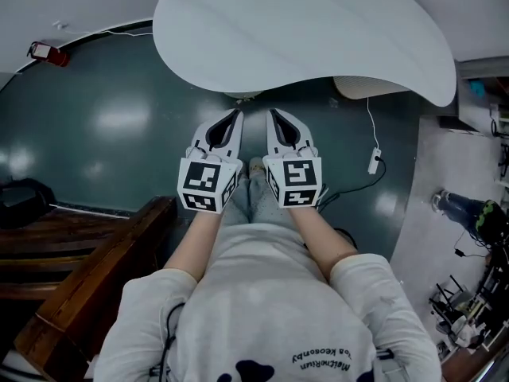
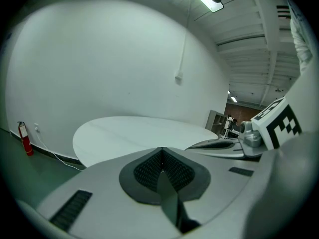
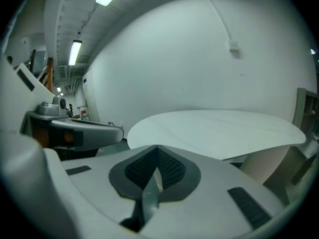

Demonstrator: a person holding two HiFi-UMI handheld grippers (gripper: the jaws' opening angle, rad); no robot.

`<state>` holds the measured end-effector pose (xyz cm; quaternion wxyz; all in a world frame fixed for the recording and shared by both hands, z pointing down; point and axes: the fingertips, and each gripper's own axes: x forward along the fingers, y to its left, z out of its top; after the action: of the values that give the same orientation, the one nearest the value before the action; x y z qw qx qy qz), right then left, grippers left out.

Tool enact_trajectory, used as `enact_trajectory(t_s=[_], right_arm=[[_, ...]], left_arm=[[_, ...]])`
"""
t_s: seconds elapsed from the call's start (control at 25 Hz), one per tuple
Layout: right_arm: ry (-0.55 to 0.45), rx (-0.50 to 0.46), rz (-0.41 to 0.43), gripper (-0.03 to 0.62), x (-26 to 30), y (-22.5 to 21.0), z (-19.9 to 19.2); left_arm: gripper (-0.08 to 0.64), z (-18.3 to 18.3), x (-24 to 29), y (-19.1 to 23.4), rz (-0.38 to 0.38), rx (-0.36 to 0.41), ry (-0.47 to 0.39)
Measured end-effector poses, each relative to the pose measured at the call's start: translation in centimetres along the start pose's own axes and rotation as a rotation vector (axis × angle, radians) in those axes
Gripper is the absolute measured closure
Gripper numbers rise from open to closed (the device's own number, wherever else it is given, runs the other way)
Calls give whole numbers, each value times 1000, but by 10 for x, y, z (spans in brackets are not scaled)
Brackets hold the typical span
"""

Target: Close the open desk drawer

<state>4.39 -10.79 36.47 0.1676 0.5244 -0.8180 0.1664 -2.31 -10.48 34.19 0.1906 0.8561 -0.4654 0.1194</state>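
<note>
Drawer out of sight; left tongs (image 1: 236,114) and right tongs (image 1: 273,114) side by side, each pressed together on nothing, pointing at white rounded table (image 1: 302,30) over green floor (image 1: 103,134).

The left claw (image 1: 238,113) and right claw (image 1: 271,111) lie side by side before the table (image 1: 302,30), with furniture (image 1: 95,269) to their left.

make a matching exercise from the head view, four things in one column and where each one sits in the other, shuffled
Things:
1. white table
2. red fire extinguisher
3. dark wooden furniture
4. white adapter on a cable

Places in the head view:
a. lower left corner
b. upper left, at the wall
c. top centre
d. just right of the right claw

Pairs: 1-c, 2-b, 3-a, 4-d
</note>
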Motion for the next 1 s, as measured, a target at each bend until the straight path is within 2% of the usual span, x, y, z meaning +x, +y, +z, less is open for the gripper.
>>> enact_trajectory(t_s=[0.32,0.64,0.8,1.0], right_arm=[[-116,-69,41,577,-45,14,55],[-171,-61,74,577,-87,20,84],[-209,-97,81,577,-106,21,98],[-240,-95,101,577,-119,20,110]], left_arm=[[549,43,-29,-17,4,26,-75],[549,71,-53,-45,-16,70,-128],[549,78,-57,-56,-14,93,-144],[549,96,-67,-65,10,118,-176]])
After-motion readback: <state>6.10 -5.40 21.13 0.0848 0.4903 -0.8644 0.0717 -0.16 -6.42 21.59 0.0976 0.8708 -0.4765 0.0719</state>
